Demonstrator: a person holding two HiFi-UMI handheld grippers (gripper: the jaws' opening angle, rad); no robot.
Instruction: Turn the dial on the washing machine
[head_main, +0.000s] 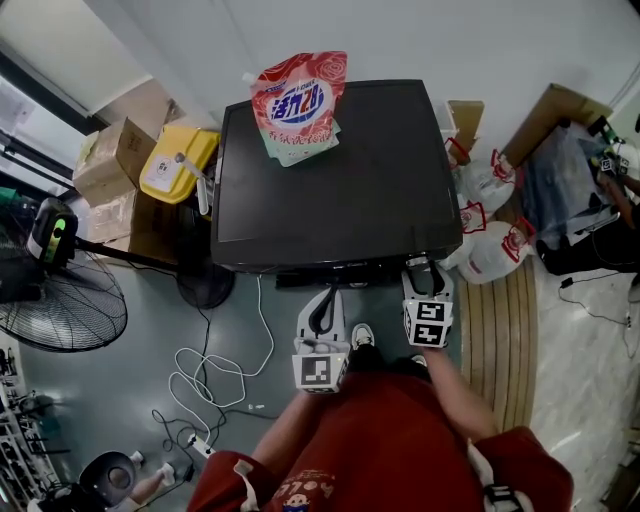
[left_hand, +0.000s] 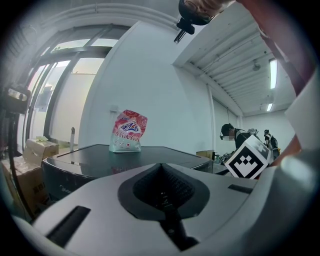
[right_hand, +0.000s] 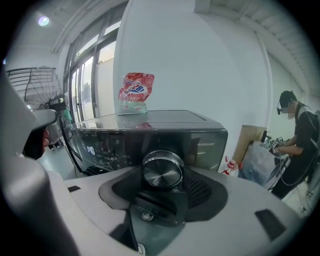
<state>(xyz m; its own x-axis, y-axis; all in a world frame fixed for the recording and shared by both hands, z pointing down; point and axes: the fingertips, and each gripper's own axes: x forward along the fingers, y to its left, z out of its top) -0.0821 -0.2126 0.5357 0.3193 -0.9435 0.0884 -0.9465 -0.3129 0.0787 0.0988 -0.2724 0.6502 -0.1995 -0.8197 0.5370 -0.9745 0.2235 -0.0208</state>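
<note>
In the right gripper view, the dial (right_hand: 161, 170) sits on the front control panel (right_hand: 115, 145) of the washing machine (right_hand: 150, 125), a little right of the lit display. The right gripper (right_hand: 161, 187) has it between its jaws, and the dark pads seem to press on its rim, so I read this as a clamp on the dial. The dial is a round metal-looking knob with a brushed face. I judge it stiff and not fragile, but smooth, so it may slip. The best hold is on the side rim, at two opposite points, and the gripper should roll about the knob's own axis. A person (right_hand: 295, 145) stands far to the right.

In the left gripper view, the left gripper (left_hand: 162, 192) has its jaws together with nothing between them. It looks level over the dark top of the machine toward a detergent pouch (left_hand: 128, 131) that stands at the far edge.

In the head view, the machine's lid is glossy and flat, and the dial itself is hidden under the front edge. The floor (head_main: 130, 390) is smooth and grey, with a white cable (head_main: 200, 370) lying on it. A fan (head_main: 50, 300), cardboard boxes (head_main: 110, 160) and a yellow container (head_main: 178, 162) are on the left, and plastic bags (head_main: 490, 250) on the right.
</note>
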